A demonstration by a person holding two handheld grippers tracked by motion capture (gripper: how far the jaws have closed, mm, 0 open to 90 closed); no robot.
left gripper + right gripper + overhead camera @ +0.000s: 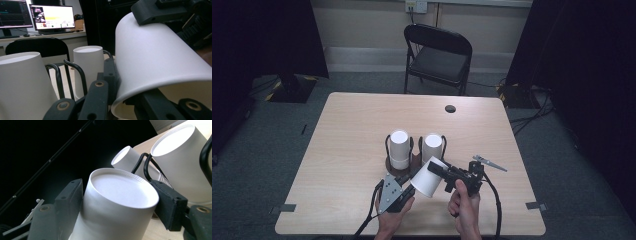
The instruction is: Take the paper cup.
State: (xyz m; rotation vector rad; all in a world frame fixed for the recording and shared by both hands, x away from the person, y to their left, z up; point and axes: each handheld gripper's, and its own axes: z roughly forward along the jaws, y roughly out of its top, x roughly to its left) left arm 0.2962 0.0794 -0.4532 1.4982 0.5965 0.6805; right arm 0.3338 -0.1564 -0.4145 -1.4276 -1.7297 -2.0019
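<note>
A white paper cup (428, 180) hangs tilted above the table's front, base pointing away from me. My left gripper (409, 190) is shut on its rim wall, one jaw outside and one inside, as the left gripper view shows on the cup (155, 55). My right gripper (438, 170) stands open around the cup's base (120, 215), its pads close beside the wall. Behind them, two more white cups (399, 147) (432, 145) stand upside down on a brown holder (414, 161) with black wire loops.
The wooden table (352, 125) has a round cable hole (450, 108) near its far edge. A black folding chair (439, 55) stands beyond the table. Cables trail from both grippers towards the front edge.
</note>
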